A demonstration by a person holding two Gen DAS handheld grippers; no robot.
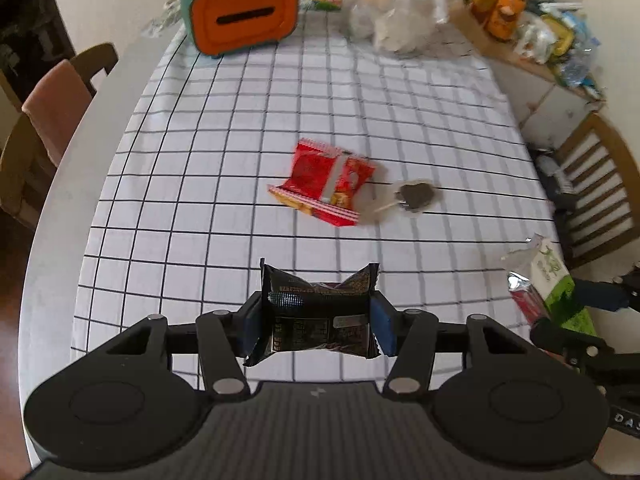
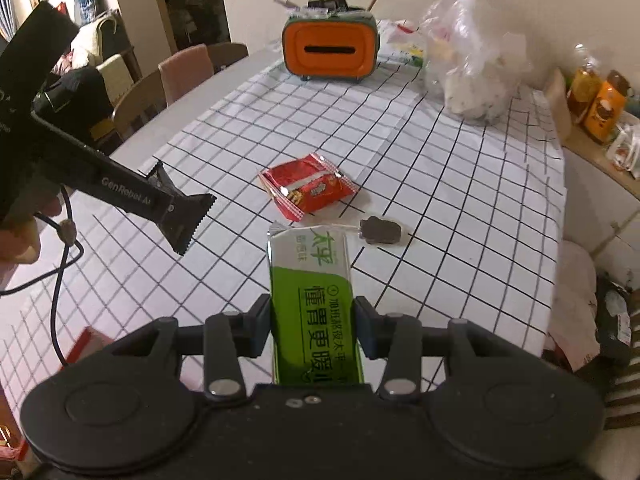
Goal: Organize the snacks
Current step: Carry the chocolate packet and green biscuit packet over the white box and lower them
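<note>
My left gripper point(image 1: 316, 324) is shut on a black snack packet point(image 1: 318, 312) and holds it above the near part of the checked tablecloth point(image 1: 240, 120). My right gripper point(image 2: 314, 326) is shut on a green and white snack bar point(image 2: 314, 292); that bar also shows at the right edge of the left wrist view point(image 1: 552, 280). A red snack packet point(image 1: 326, 180) point(image 2: 308, 190) lies in the middle of the cloth. A dark lollipop point(image 1: 416, 196) point(image 2: 380, 232) lies just right of it. The black packet shows at the left of the right wrist view point(image 2: 184, 216).
An orange and green tissue box point(image 1: 244, 16) point(image 2: 330, 48) stands at the far end. A clear plastic bag point(image 1: 396, 8) point(image 2: 472, 64) sits to its right. A side shelf point(image 1: 532, 28) holds several packets. Chairs point(image 1: 52, 120) stand at the left and right.
</note>
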